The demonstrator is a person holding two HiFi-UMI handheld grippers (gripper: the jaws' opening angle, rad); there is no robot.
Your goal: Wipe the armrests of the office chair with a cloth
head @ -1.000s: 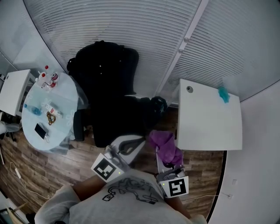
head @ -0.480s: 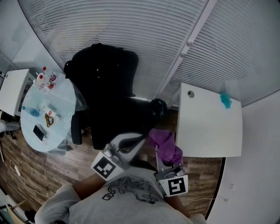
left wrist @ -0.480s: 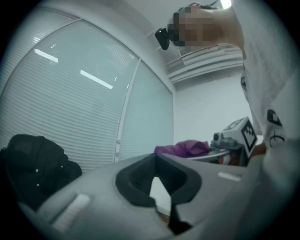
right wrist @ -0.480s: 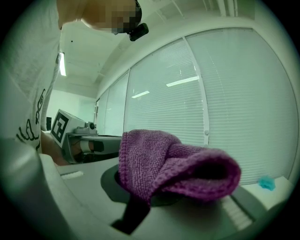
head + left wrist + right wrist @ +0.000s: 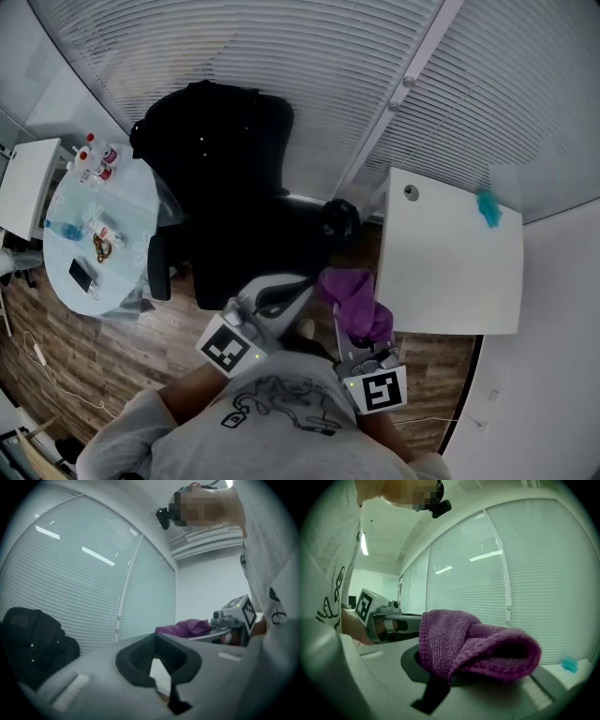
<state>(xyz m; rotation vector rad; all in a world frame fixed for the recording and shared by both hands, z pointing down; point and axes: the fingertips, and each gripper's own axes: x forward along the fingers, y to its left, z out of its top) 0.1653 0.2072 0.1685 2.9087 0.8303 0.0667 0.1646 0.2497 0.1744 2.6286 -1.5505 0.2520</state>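
One cloth [image 5: 473, 644] sits clamped in right claw [image 5: 450, 674].

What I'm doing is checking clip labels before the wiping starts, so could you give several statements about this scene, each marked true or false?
1. The right gripper is shut on a purple knitted cloth. True.
2. The left gripper grips a cloth too. False: its jaws are together with nothing between them.
3. The black office chair stands in front of the window blinds. True.
4. Bottles stand on the white rectangular table. False: the bottles stand on the round glass table; the white one bears a small teal object.
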